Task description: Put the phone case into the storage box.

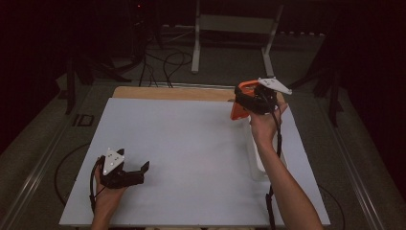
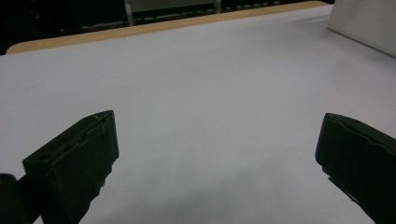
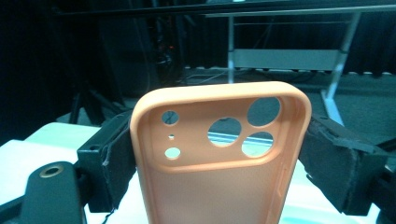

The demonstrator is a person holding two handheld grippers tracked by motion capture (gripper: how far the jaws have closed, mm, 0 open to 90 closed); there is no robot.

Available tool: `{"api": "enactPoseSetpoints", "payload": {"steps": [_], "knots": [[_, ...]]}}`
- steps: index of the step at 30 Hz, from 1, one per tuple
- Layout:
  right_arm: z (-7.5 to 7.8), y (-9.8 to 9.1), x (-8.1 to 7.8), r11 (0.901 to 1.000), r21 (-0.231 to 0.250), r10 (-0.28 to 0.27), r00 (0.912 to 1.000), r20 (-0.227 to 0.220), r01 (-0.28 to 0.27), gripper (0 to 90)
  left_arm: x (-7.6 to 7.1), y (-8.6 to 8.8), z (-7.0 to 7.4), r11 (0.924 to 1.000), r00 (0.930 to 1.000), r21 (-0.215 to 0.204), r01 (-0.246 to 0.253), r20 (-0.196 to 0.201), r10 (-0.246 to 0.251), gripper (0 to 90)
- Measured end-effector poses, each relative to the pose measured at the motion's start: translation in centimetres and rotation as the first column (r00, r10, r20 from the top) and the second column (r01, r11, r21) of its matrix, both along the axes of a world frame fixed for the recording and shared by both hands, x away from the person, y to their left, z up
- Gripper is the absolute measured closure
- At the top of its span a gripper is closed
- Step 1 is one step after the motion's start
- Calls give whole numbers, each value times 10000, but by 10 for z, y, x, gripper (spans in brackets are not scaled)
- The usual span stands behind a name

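An orange phone case (image 3: pixel 219 158) with round camera cut-outs stands upright between the two black jaws of my right gripper (image 3: pixel 219 163), which is shut on its sides. From above, that right gripper (image 1: pixel 249 103) holds the orange phone case (image 1: pixel 238 109) raised over the far right part of the white table (image 1: pixel 191 153). My left gripper (image 1: pixel 136 173) rests low near the table's front left, jaws wide apart. Its own view has the left gripper (image 2: pixel 215 158) open over the bare white table (image 2: pixel 210 84), with nothing between the jaws.
A white box-like object (image 1: pixel 256 158) lies on the table under the right forearm; its corner (image 2: pixel 364 23) appears at the far right of the left gripper view. A wooden board edge (image 1: pixel 172 92) runs along the table's back. A metal stand (image 1: pixel 234 28) and cables (image 1: pixel 167 62) are on the floor beyond.
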State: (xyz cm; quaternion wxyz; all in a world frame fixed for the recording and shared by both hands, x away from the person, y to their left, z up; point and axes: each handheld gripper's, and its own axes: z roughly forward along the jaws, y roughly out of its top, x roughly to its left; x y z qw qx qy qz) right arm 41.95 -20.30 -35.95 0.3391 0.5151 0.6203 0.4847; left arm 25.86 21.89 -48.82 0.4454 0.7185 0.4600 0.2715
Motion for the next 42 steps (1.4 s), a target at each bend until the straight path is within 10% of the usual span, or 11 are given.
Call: {"api": "enactPoseSetpoints", "payload": {"steps": [42], "knots": [[-15,-44,29,9786,-375,-2039,9781,-409,2024,164,-1,-1,0,10000,10000,8,-8,-13,8,0]]}}
